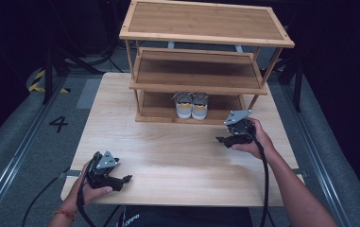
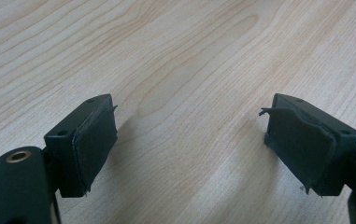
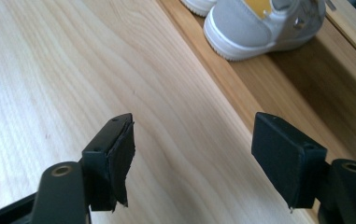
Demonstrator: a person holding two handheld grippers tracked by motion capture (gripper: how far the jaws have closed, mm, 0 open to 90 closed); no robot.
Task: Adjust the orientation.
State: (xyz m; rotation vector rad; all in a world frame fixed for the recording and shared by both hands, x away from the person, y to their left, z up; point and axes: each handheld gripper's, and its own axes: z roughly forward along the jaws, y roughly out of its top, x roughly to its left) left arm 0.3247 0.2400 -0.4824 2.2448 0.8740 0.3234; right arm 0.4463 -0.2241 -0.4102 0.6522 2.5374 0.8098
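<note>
A pair of grey and white shoes [image 1: 191, 105] with yellow heel patches stands on the bottom shelf of a three-tier wooden rack [image 1: 201, 78] at the back of the table. One of those shoes [image 3: 259, 23] appears at the top of the right gripper view. My right gripper [image 1: 221, 140] is held just in front of the rack's right end, open, nothing between its jaws [image 3: 192, 158]. My left gripper [image 1: 126, 178] hovers near the table's front left corner, also open and empty [image 2: 189, 144] over bare wood.
The light wooden table [image 1: 177, 151] is bare between the two grippers. Cables trail from both grippers off the front edge. Grey floor with metal rails and a painted number 4 [image 1: 58, 124] lies to the left; dark stands surround the rack.
</note>
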